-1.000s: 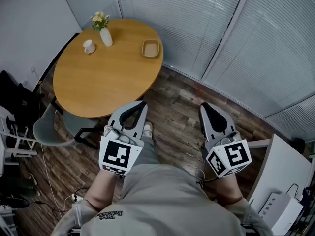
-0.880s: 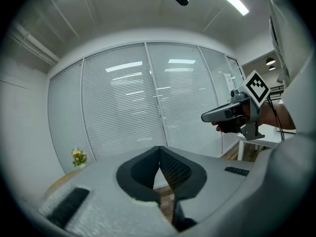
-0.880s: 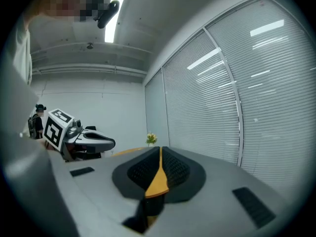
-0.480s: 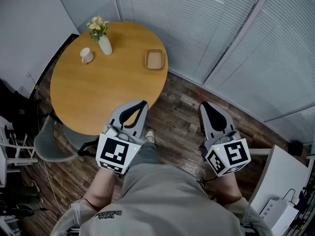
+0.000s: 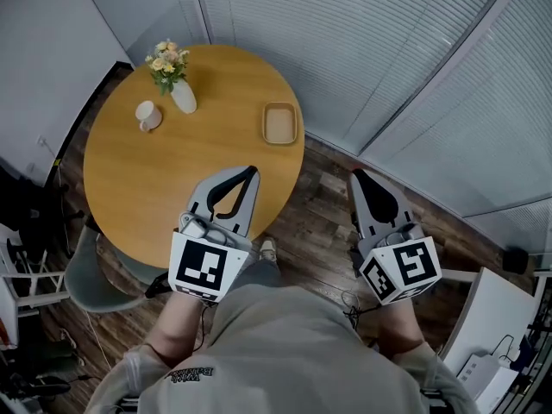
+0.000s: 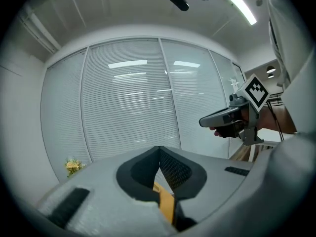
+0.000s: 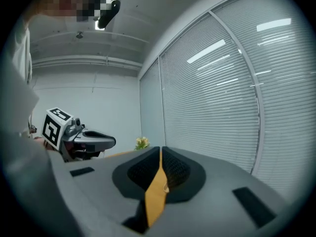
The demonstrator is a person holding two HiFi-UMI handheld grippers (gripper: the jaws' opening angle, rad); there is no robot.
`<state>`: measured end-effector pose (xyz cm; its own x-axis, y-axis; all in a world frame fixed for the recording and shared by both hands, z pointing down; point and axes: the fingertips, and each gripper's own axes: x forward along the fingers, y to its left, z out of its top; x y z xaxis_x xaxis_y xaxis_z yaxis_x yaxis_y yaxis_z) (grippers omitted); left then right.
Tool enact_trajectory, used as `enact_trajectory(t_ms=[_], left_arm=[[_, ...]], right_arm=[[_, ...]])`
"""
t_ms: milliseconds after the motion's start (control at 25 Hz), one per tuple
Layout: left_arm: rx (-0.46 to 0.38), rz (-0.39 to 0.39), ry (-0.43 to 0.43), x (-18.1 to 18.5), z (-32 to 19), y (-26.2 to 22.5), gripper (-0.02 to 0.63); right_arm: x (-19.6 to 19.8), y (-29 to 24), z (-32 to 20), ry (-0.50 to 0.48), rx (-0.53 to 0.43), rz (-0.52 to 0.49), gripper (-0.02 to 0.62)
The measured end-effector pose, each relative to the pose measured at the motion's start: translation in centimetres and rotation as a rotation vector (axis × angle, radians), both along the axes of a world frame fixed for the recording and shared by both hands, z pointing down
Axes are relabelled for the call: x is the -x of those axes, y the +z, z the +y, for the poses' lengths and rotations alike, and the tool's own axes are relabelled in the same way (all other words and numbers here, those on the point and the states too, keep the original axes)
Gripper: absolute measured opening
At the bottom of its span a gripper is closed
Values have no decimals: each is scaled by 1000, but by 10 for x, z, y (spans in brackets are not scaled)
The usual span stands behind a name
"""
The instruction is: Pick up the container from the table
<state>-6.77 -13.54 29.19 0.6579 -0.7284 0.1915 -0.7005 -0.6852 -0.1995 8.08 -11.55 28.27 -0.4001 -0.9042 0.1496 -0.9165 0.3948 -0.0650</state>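
The container (image 5: 280, 123) is a shallow tan square dish on the right side of a round wooden table (image 5: 164, 179). My left gripper (image 5: 251, 170) hangs over the table's near edge, well short of the dish, its jaws shut with nothing between them (image 6: 159, 148). Over the wooden floor to the right of the table, my right gripper (image 5: 354, 173) is also shut and empty (image 7: 161, 149). Both grippers point level toward the blinds, so neither gripper view shows the dish.
A white vase (image 5: 182, 96) with flowers (image 5: 166, 59) and a small cup (image 5: 147, 115) stand at the table's far left. A grey chair (image 5: 90, 274) is tucked under the near left edge. Blind-covered glass walls (image 5: 345, 41) curve behind the table.
The person has stepped closer to the table. My left gripper has gone from above the floor to above the table's near edge. Both grippers stay shut.
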Motion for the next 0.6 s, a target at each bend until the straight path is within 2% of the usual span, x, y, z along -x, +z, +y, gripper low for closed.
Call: enact_trajectory(t_ms=[240,600], left_arm=[[13,-21,22,19,-46,7,20],[23,19,40,25,-79,5,20]], right_arm=[[17,-4,-44,15,1,16,37],[29,4,-78,30,34,28,37]])
